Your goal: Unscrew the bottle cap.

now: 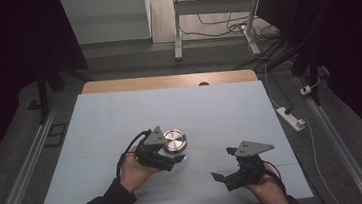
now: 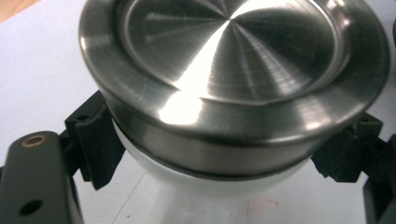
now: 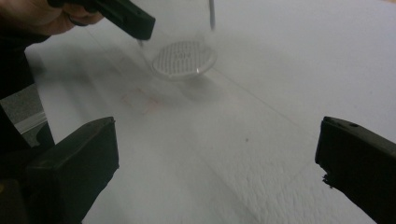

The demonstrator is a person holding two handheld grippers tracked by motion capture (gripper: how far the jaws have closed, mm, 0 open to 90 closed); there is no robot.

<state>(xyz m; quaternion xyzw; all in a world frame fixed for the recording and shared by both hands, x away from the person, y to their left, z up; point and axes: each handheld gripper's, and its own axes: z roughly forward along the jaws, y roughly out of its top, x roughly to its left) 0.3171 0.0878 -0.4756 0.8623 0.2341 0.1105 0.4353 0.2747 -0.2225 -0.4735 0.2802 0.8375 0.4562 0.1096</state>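
The left gripper (image 1: 166, 153) clamped a steel-lidded clear jar (image 1: 174, 141); the right gripper (image 1: 230, 165) gaped wide, empty. The smooth jar might have slipped if the grip loosened.

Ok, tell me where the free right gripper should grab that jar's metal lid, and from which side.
Grip the lid by its rounded outer rim, from straight above, jaws spread across its width. The left gripper already straddles the clear body below the lid, and the lid's recessed top offers no edge. The right gripper is open and likely wide enough.
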